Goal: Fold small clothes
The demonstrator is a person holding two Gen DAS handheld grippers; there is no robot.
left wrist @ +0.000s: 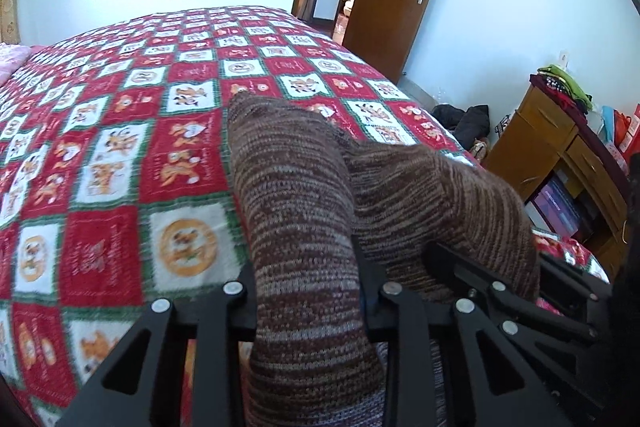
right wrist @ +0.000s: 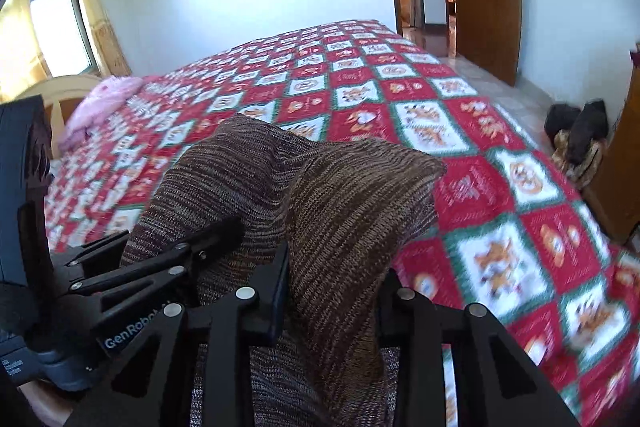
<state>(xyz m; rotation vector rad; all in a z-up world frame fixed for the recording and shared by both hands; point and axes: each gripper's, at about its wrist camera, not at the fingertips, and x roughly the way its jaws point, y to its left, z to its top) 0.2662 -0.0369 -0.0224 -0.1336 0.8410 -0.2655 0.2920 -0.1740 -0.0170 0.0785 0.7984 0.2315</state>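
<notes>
Above the wide checked bedspread, both grippers' fingers clamp the brown knit garment's edge.

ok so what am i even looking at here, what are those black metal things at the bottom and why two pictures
Those black parts are two hand-held grasping tools, one in each of a person's hands, not a robot arm. Each carries a wide-angle camera looking along its fingers, so you get one picture per hand. The left tool and the right tool each pinch part of the same brown striped knit garment, holding it above a bed with a red, white and green checked blanket. In the right-hand picture the left tool shows at the left. A pink item lies at the bed's far end.
</notes>
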